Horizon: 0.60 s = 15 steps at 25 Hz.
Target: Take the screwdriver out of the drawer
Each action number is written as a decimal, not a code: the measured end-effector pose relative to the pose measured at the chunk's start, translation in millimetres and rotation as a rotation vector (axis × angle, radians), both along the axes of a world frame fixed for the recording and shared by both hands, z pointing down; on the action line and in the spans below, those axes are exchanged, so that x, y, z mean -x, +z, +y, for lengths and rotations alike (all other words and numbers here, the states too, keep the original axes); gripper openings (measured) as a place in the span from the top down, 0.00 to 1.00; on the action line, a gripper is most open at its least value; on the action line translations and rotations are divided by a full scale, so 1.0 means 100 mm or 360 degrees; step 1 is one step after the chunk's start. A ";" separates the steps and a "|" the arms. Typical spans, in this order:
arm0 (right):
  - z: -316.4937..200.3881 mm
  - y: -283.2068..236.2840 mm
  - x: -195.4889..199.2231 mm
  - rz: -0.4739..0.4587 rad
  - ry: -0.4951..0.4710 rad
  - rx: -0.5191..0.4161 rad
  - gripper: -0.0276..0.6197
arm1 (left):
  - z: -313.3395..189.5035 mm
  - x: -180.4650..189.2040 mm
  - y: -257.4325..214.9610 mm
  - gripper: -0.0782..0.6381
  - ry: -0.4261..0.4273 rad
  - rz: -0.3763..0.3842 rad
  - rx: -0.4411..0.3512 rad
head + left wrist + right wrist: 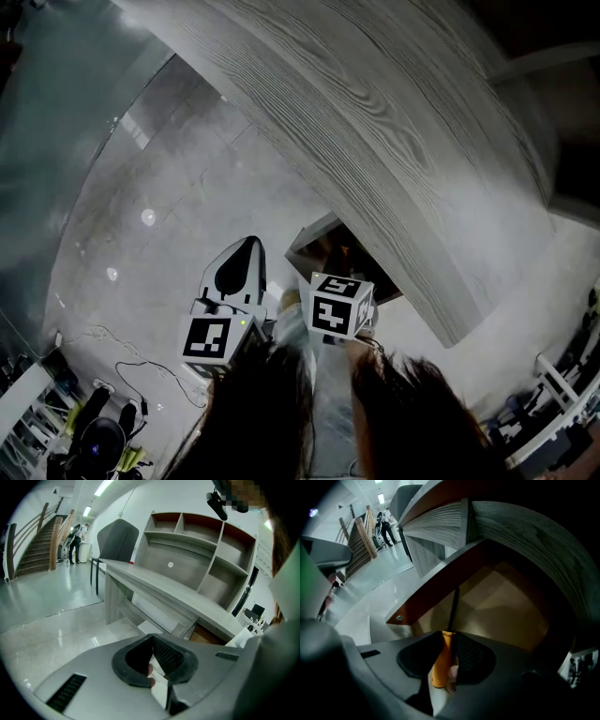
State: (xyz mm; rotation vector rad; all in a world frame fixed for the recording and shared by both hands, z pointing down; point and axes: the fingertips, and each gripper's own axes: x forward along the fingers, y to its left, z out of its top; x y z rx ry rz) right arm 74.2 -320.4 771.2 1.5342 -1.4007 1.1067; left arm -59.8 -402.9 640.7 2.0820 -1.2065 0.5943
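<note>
The right gripper (449, 641) is clenched on the screwdriver (442, 663). Its jaws press on the orange handle, and the black shaft points toward 12 o'clock. Beyond the tip, from 12 to 3 o'clock, the drawer (506, 611) stands open, showing its brown floor under the grey desk (525, 541) top. The left gripper (152, 641) has its jaws pressed together with nothing between them. In the head view it sits just beside the right one, at its 9 o'clock. Past its jaws, a shelf unit (197, 550) stands on the desk at 1 o'clock and a chair (117, 538) at 11 o'clock.
</note>
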 end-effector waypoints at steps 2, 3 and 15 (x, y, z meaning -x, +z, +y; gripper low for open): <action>0.02 -0.02 -0.02 -0.0005 0.0017 -0.0002 0.80 | 0.01 0.00 -0.01 0.87 -0.0012 -0.0005 0.0001; 0.03 -0.02 -0.02 -0.0012 0.0022 0.0000 0.80 | 0.01 0.01 -0.01 0.87 -0.0020 -0.0008 0.0003; 0.05 -0.21 -0.03 -0.0181 0.0079 -0.0048 0.82 | 0.05 0.02 -0.05 0.87 -0.0074 -0.0010 -0.0013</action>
